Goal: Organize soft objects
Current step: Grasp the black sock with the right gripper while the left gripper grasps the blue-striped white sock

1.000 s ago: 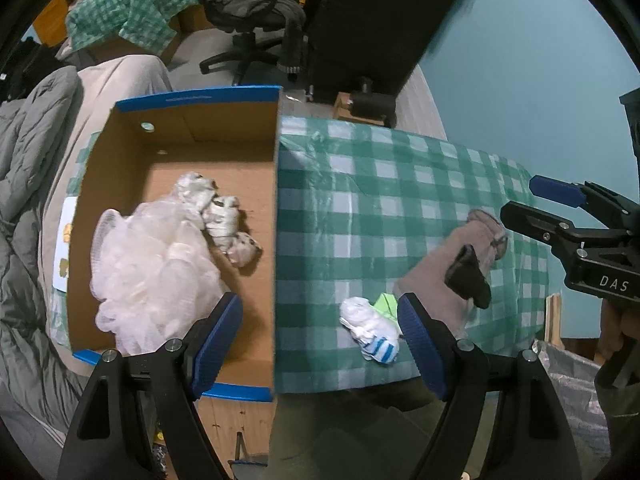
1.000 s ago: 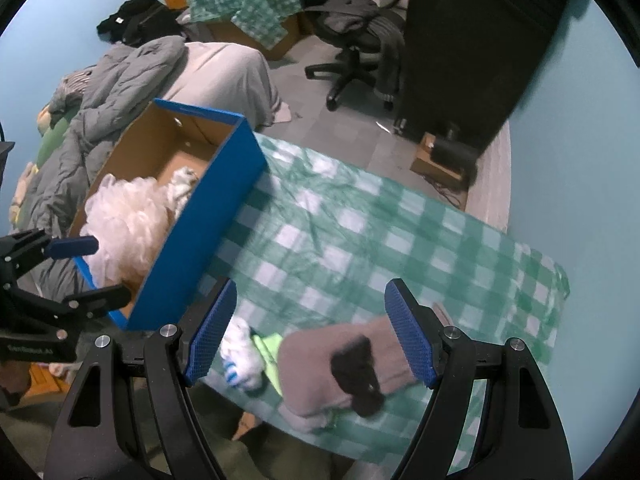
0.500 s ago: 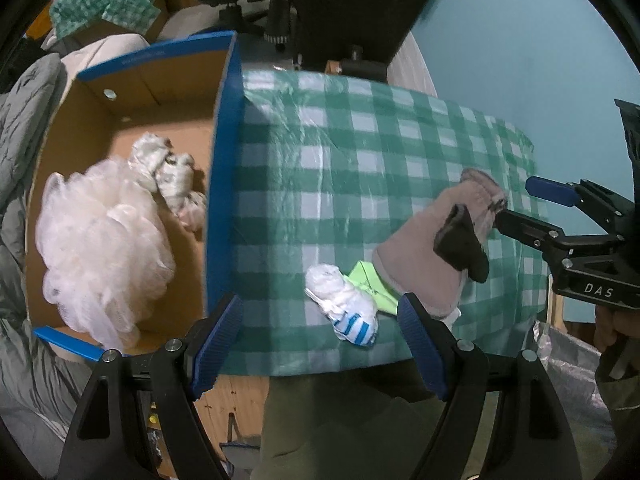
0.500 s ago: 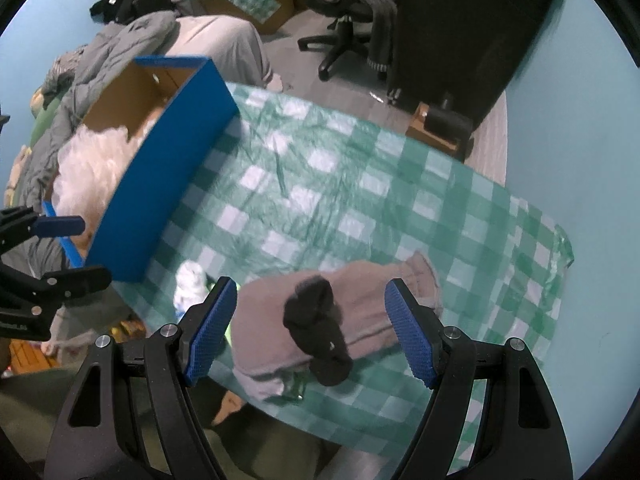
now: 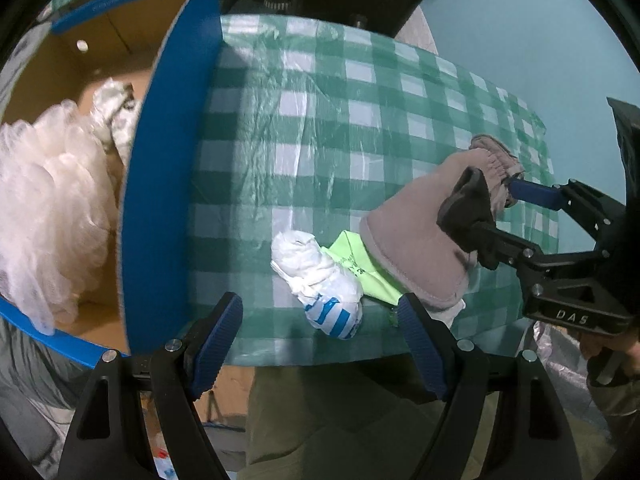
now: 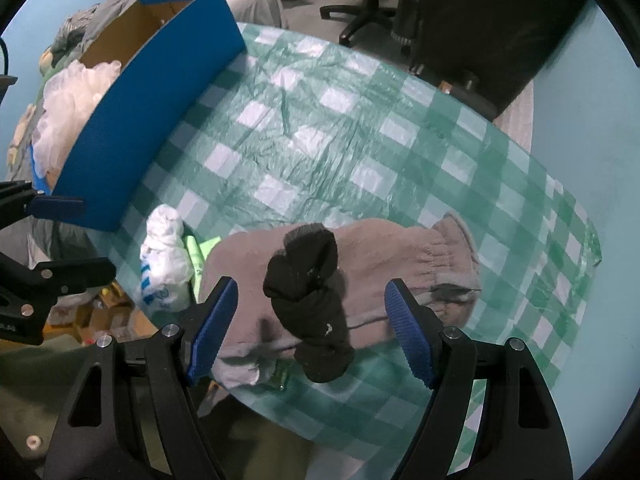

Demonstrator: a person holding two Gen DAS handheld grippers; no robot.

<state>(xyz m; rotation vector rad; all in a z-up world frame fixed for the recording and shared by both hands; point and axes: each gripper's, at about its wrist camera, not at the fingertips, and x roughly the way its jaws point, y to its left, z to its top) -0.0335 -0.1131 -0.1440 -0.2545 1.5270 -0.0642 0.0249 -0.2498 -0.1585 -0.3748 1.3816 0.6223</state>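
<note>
A white puff (image 5: 44,200) lies in the box (image 5: 160,168); right of the box, bundle (image 5: 320,280), mitten (image 6: 380,264) and black sock (image 6: 308,304) remain on the desk (image 6: 320,140). Left gripper (image 5: 320,336) and right gripper (image 6: 312,328) gape wide, holding nothing.

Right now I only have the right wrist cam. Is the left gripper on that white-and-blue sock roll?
Observer: No. The left gripper is open. The white-and-blue sock roll lies on the table just ahead, between its fingers, not gripped.
Operator: Anything in the box besides the pouf?
Observer: Yes, a patterned sock bundle sits in the box beside the white mesh pouf, on its far side.
Operator: How do my jaws sit against the black sock?
Observer: From the side, the right gripper is open with the black sock roll between its fingers. The far pad is by the grey garment's cuff.
</note>
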